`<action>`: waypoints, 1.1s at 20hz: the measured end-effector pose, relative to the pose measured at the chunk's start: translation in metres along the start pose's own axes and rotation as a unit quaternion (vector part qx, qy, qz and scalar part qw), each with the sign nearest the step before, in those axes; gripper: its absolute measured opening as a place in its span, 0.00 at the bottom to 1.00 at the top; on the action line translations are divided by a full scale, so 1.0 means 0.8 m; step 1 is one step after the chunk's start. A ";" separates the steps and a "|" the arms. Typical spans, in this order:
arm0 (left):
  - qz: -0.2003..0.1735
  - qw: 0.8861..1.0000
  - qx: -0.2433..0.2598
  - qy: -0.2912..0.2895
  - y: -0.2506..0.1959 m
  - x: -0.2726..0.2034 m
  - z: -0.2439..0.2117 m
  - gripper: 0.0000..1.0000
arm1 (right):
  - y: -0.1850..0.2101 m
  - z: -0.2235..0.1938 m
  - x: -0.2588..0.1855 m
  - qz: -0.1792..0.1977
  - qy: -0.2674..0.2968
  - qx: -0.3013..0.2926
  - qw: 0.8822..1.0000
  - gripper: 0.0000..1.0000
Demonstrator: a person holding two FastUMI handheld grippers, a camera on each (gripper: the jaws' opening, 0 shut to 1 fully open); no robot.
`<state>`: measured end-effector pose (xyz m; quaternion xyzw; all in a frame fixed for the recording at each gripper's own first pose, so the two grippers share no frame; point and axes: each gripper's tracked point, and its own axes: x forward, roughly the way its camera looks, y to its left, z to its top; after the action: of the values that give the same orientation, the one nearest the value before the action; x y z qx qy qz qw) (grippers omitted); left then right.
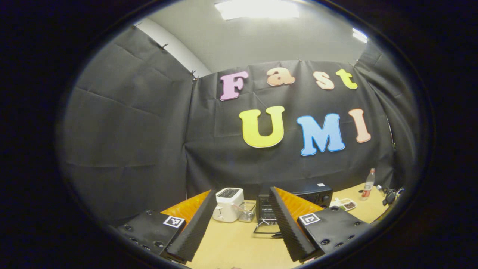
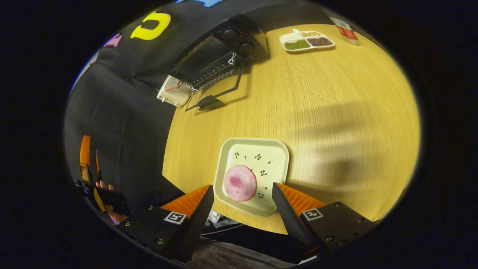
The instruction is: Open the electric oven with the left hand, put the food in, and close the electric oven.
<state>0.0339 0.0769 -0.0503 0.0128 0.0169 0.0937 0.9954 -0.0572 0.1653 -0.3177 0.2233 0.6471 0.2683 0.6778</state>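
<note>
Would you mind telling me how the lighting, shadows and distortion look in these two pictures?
Left gripper view: a ceiling light panel blows out to white, and the fisheye bends the booth's edges. Right gripper view: soft broad shadows fall across the wooden table right of the square plate, the table edge bows, and the open oven door casts a faint shadow.

You have one electric oven (image 2: 220, 56), one white toaster (image 1: 227, 204), one clear glass container (image 1: 247, 212), one bottle (image 1: 368, 183), one divided snack tray (image 2: 307, 40), and one square plate (image 2: 257, 157) carrying one pink round food (image 2: 240, 183).
</note>
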 end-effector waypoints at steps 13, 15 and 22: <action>0.018 1.000 0.007 0.014 0.015 -0.001 -0.013 1.00 | -0.051 -0.008 0.036 -0.054 0.061 0.034 0.996 0.29; 0.019 1.000 0.005 0.016 0.014 0.004 -0.014 1.00 | -0.073 -0.011 0.059 -0.073 0.055 0.036 0.995 0.29; 0.016 1.000 0.007 0.017 0.006 0.015 -0.014 1.00 | -0.066 0.006 0.031 -0.024 0.048 0.051 0.997 0.01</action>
<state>0.0441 0.0840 -0.0618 0.0183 0.0339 0.1093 0.9933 -0.0481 0.1415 -0.3707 0.2284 0.6971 0.2290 0.6399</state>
